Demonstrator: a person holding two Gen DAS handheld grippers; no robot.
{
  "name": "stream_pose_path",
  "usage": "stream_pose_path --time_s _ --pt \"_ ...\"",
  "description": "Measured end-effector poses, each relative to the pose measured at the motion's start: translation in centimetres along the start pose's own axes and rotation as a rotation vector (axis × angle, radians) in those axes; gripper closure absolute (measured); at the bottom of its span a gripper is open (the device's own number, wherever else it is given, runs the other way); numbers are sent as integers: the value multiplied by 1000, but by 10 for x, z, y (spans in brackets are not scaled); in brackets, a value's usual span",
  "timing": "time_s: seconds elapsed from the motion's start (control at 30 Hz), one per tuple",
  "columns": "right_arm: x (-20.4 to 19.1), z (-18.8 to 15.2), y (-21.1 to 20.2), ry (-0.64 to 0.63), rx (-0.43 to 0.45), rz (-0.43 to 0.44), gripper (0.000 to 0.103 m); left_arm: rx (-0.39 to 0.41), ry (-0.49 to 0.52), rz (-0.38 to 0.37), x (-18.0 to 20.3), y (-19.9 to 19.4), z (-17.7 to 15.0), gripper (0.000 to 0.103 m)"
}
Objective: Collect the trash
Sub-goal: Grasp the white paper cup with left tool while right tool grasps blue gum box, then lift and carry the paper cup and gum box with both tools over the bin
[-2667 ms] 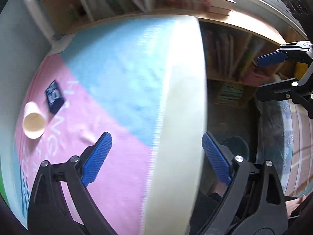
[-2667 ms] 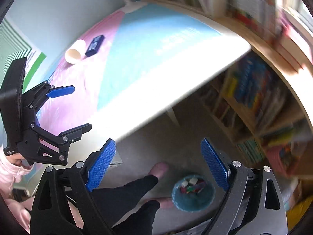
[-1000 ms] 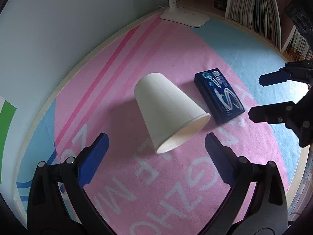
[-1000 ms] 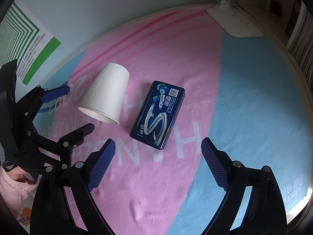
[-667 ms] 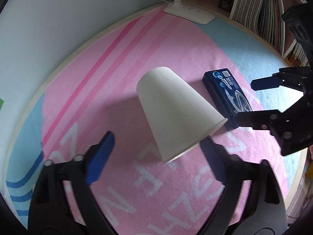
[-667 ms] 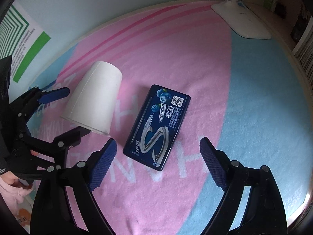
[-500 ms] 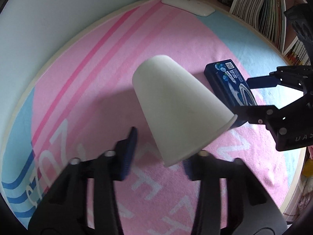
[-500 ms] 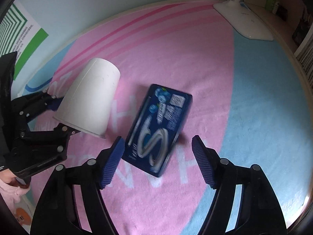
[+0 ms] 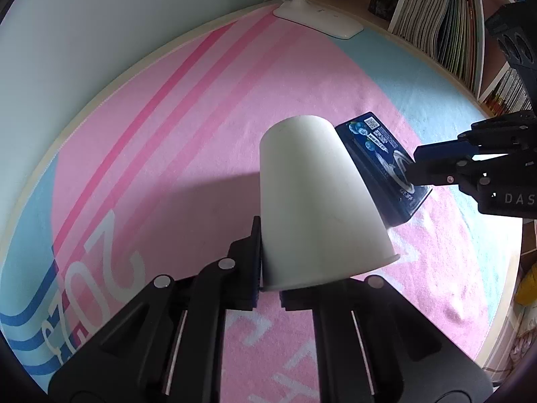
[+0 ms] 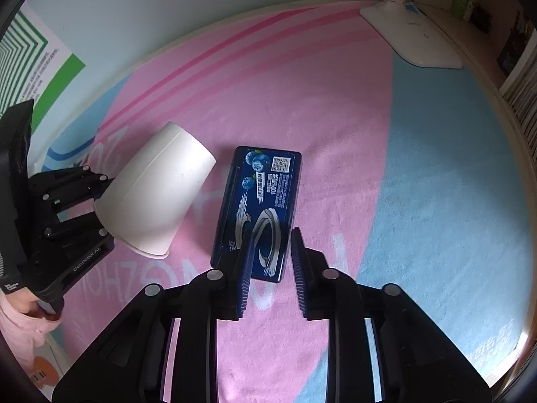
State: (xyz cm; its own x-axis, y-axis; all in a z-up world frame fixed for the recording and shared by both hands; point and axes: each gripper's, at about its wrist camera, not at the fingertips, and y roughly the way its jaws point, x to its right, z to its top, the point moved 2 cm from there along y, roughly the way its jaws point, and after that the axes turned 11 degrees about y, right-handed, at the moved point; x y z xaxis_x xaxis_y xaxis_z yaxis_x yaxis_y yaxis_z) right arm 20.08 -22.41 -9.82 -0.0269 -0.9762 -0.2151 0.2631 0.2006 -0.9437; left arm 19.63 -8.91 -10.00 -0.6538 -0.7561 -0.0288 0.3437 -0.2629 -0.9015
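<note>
White paper cup (image 9: 319, 201) right in the thick of it — the left gripper (image 9: 268, 292) has clamped down on the wall at the cup's open rim, jaws pinched tight on the paper, and the cup tilts up off the mat with its closed base pointing away from the camera. From the right wrist view the same cup (image 10: 157, 191) juts out of those black jaws at a slant, mouth turned down toward the mat.

Over to the right gripper (image 10: 270, 268) — its jaws are closing, and the near end of the dark blue box (image 10: 258, 211) sits between the blue pads; whether they press on it yet cannot be told. That box lies flat on the pink and pale blue mat (image 10: 335, 107), just beside the cup, a silver swirl and blueberries printed on its lid.

At the mat's far edge stands a white lamp base (image 9: 319, 20), with books (image 9: 436, 37) shelved on the right. A pink sleeve (image 10: 16, 329) shows behind the left gripper's handle.
</note>
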Motion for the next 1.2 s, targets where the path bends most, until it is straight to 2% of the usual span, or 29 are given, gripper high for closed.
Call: stream_pose_path --time_s 0.03,0.07,0.1,0.17,0.2,0.23,0.4,0.47,0.5,0.53,0.57,0.6,0.63,0.7,0.87,1.2 --pt "1 -1 -2 6 7 8 66 -2 0 4 1 0 0 97" --pt "1 -3 -4 12 23 4 35 -2 0 13 0 -1 -1 97" --pt "-3 -3 -4 15 40 -8 13 -4 3 21 0 -2 -3 94" --pt "-7 -4 -5 15 59 -11 12 -24 -1 33 0 0 -4 67" --pt "-9 -5 -2 15 47 -15 12 -13 0 49 0 -2 -6 39" --pt "-9 -6 0 13 39 -20 12 -5 -2 67 0 -3 -6 23" --pt "-13 -7 13 -2 32 -53 12 -14 -15 76 -4 2 -8 23" --pt "-16 -6 19 -9 39 -69 14 -17 -22 59 -5 6 -8 26" --pt "-20 -4 22 -16 37 -77 17 -20 -24 53 -5 9 -9 31" --pt "-21 -5 24 -31 35 -87 26 -24 -23 38 -5 11 -9 38" --pt "-24 -6 28 -60 24 -104 47 -11 -26 20 -5 10 -9 42" --pt "-27 -6 29 -83 30 -126 49 -3 -24 15 -5 9 -9 57" --pt "-29 -6 29 -101 27 -132 49 1 -15 7 -5 8 -8 82" --pt "-28 -7 28 -106 17 -119 50 11 -17 -10 -6 4 -6 94" --pt "-18 -10 14 -97 26 -105 50 35 -14 -4 -7 -9 -5 97" --pt "9 -30 -29 -30 82 -83 50 81 19 5 18 -31 5 97"
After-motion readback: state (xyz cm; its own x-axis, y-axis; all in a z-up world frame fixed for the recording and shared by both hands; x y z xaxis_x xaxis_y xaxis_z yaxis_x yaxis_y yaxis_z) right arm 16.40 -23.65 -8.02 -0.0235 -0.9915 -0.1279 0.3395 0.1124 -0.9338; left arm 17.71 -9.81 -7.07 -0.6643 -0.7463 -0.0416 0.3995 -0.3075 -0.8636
